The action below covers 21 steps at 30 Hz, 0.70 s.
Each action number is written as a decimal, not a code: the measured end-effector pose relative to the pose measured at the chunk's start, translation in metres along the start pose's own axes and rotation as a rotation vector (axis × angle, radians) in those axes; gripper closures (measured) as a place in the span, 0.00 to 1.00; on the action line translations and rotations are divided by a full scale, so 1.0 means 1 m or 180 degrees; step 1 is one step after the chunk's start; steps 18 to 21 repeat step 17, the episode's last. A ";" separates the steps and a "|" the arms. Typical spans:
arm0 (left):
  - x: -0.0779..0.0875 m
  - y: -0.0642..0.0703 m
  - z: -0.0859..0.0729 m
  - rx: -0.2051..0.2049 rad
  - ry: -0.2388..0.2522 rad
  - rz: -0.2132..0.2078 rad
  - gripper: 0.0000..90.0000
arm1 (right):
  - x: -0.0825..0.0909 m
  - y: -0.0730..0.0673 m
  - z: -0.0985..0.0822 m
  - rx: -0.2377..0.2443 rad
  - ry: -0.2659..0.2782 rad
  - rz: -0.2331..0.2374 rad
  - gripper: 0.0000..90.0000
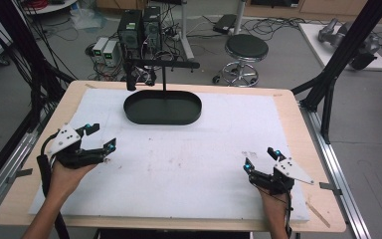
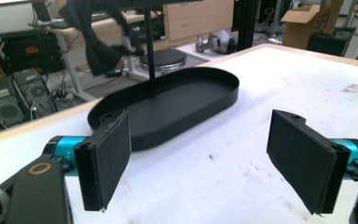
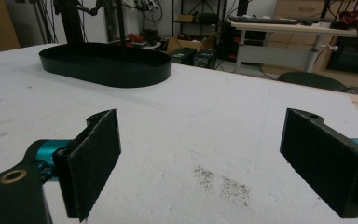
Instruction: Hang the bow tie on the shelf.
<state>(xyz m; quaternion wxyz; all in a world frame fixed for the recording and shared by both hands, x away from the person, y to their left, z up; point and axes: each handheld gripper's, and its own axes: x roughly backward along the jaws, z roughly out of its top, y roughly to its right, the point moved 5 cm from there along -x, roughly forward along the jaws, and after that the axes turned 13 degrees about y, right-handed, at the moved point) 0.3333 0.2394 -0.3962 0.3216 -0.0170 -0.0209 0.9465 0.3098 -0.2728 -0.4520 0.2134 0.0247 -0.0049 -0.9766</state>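
A black oval tray (image 1: pixel 144 110) lies at the back middle of the white mat (image 1: pixel 189 169). A thin black post (image 1: pixel 164 82) rises from it and carries a crossbar (image 1: pixel 161 63). From the bar's left end hangs a dark, bow-shaped piece (image 1: pixel 131 79), blurred in the left gripper view (image 2: pixel 98 46). My left gripper (image 1: pixel 102 136) hovers open at the mat's left side, its jaws wide apart and aimed at the tray (image 2: pixel 191 98). Near the right front, my right gripper (image 1: pixel 261 159) is also open, nothing between its pads (image 3: pixel 93 158), with the tray (image 3: pixel 107 70) far ahead.
The mat covers a wooden table (image 1: pixel 20 164). Beyond its far edge stand a round stool (image 1: pixel 246 50), computer towers (image 1: pixel 139 27) and cables. Black frame struts (image 1: pixel 348 45) rise at the right. A dark smudge (image 3: pixel 221 184) marks the mat before the right gripper.
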 end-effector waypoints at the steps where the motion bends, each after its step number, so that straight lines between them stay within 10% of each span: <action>1: 0.003 0.001 -0.004 0.0031 -0.0002 0.0007 0.24 | 0.000 0.000 0.000 -0.0016 -0.0009 -0.0004 0.13; 21: 0.028 0.009 -0.043 0.0240 -0.0160 0.0065 0.24 | 0.000 -0.001 0.000 0.0017 -0.0016 -0.0003 0.13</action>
